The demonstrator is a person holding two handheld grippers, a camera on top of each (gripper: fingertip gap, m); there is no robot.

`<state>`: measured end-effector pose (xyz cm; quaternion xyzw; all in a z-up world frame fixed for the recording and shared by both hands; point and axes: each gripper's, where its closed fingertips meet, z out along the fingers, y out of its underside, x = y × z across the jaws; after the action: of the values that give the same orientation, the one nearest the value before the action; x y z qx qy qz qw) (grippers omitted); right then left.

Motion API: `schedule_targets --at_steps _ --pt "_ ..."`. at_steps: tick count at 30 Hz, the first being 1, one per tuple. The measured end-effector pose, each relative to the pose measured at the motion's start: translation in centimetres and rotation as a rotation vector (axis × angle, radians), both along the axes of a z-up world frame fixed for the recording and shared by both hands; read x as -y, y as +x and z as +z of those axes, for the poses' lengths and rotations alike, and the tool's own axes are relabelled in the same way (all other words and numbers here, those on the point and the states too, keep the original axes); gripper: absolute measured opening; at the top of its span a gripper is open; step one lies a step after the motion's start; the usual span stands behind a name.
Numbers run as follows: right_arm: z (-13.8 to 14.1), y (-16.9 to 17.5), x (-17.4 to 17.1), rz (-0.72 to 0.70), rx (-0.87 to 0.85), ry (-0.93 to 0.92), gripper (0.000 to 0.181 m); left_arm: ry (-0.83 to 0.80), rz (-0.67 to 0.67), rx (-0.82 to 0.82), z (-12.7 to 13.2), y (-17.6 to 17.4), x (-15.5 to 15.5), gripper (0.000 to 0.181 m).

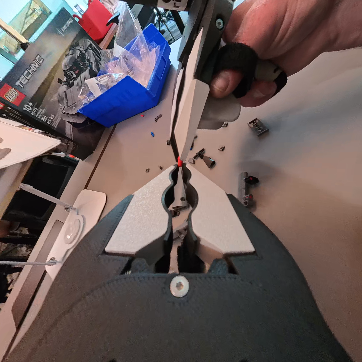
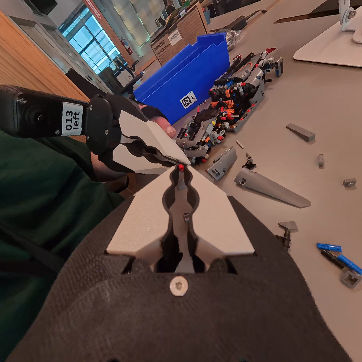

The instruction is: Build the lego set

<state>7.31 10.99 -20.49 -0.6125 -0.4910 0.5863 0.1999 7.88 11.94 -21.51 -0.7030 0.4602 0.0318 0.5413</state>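
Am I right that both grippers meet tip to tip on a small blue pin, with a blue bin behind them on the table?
Not quite: the pin is red, not blue, as the right wrist view shows plainly. The rest holds: the left gripper and right gripper meet tip to tip on it, with a blue bin behind them on the table.

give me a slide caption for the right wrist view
Two handheld tools meet tip to tip over a small red lego pin, with the half-built lego model and blue bin on the table behind.
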Motion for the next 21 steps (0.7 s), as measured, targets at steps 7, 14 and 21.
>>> schedule_targets --at_steps 7,14,21 --pt "-3.2 1.1 1.6 0.217 0.219 0.12 0.003 -0.326 0.022 0.025 -4.8 -0.3 4.2 0.02" --pt "-7.6 1.3 1.1 0.293 0.434 0.201 0.003 -0.439 0.095 -0.016 -8.9 0.3 5.6 0.022" --pt "-9.6 2.0 1.5 0.238 0.483 0.165 0.003 -0.409 0.16 -0.015 -9.1 -0.2 4.1 0.014"
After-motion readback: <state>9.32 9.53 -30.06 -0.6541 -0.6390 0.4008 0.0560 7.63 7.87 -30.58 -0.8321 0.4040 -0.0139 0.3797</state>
